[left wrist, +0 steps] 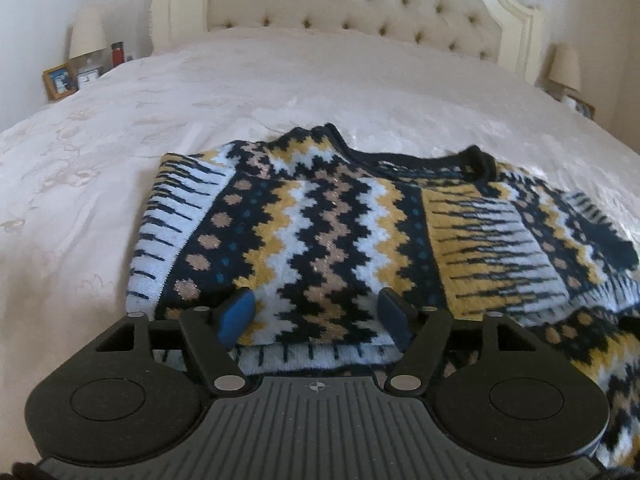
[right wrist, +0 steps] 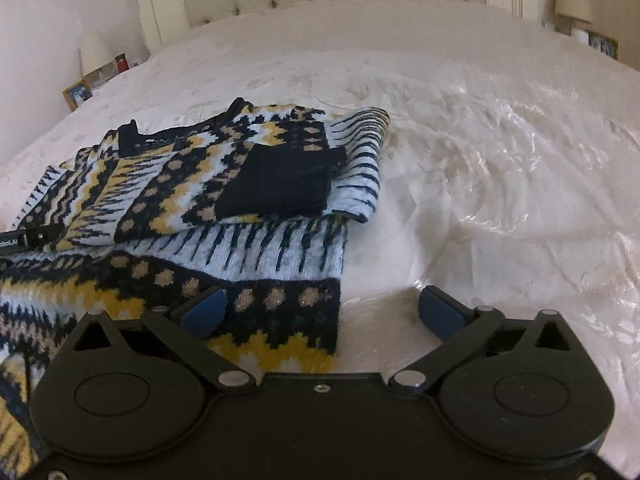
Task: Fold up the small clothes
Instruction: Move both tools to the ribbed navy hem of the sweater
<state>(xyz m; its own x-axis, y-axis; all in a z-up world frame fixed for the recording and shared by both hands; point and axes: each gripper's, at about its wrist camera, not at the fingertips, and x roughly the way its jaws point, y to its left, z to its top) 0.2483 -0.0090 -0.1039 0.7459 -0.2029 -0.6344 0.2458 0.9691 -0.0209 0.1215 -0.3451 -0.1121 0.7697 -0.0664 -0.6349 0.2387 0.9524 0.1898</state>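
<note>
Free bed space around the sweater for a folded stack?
The white bedspread is bare right of the patterned knit sweater, and also between its collar and the tufted cream headboard. Left of the sweater is bare too. Crowded near both open grippers, left and right.

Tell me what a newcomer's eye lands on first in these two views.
The patterned sweater, zigzagged in navy, yellow and white, lies partly folded on the pale bedspread, sleeves turned in across its body. Both tongs hang open at its near hem, the left tongs over the middle, the right tongs straddling its corner. Behind rises a tufted cream headboard.
</note>
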